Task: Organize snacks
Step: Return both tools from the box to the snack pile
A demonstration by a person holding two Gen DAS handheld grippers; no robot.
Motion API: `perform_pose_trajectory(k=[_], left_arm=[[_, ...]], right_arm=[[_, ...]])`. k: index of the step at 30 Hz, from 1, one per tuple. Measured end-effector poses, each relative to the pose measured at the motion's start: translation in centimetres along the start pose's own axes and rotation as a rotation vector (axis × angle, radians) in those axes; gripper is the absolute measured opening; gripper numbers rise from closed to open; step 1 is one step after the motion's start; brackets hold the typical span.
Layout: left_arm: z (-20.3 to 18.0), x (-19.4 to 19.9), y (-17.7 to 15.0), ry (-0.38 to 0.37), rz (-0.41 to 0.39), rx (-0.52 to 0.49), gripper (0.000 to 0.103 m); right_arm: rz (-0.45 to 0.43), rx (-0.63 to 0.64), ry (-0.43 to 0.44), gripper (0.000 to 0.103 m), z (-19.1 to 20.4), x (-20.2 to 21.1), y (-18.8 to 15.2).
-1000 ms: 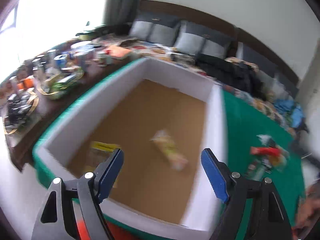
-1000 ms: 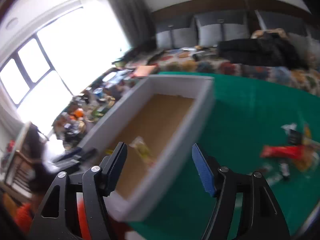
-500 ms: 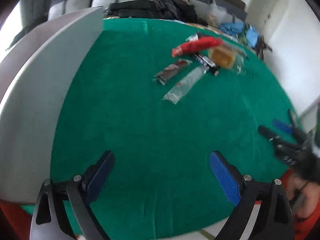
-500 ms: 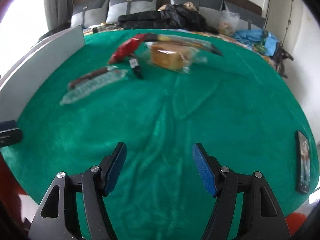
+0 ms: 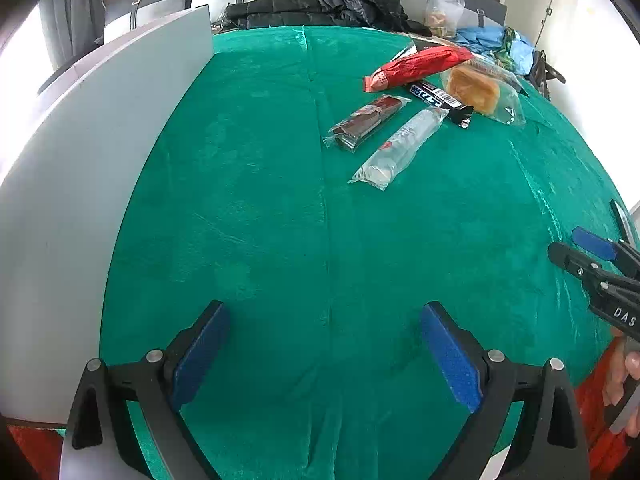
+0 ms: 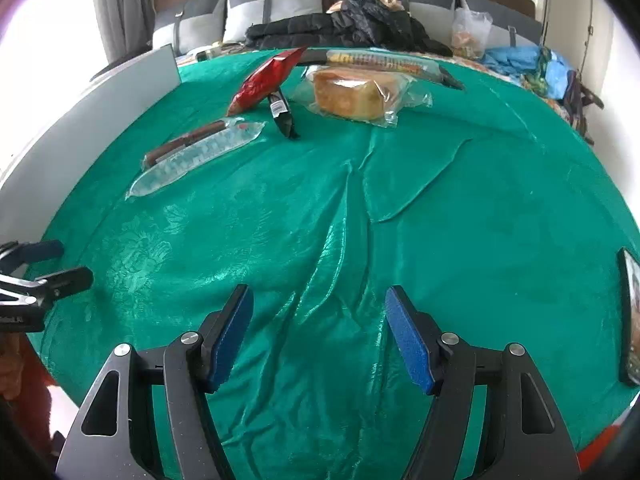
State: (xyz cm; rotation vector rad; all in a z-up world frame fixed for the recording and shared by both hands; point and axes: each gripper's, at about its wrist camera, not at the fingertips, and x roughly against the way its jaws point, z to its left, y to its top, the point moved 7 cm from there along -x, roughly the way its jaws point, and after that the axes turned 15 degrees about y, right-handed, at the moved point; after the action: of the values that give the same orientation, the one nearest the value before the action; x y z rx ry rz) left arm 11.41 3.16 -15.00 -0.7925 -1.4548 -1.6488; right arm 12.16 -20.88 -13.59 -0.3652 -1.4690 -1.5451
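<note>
White box wall [image 5: 100, 128] along the left edge of the green cloth [image 5: 280, 240]. Further right, brown bar [image 5: 366, 122], clear sleeve [image 5: 400, 146] and red packet [image 5: 420, 66] lying parallel, long axes slanting toward far right; bread bag [image 5: 478, 92] just beyond. Left gripper [image 5: 324, 354] and right gripper [image 6: 320, 338] low over bare cloth, level, jaws spread wide, holding nothing.

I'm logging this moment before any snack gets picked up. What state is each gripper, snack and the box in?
left gripper: open, empty.
right gripper: open, empty.
red packet: sealed, lying across the black bar.
black bar: lying flat.
brown bar: wrapped, flat.
clear packet: flat beside the brown bar.
bagged cake: in clear wrap.
white box: only outer wall visible.
</note>
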Motion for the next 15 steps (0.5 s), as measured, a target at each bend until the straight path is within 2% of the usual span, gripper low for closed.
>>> perform_pose_trajectory(k=[9,15], left_arm=[[-0.18,-0.26,-0.56,0.044,-0.001,-0.030,0.103],[-0.22,-0.32,-0.60,0.047,-0.005,-0.030,0.103]], right_arm=[[-0.006,0.003,0.001,0.074,-0.13,-0.49,-0.04],[0.006,0.037,-0.016,0.083,0.46,-1.04,-0.15]])
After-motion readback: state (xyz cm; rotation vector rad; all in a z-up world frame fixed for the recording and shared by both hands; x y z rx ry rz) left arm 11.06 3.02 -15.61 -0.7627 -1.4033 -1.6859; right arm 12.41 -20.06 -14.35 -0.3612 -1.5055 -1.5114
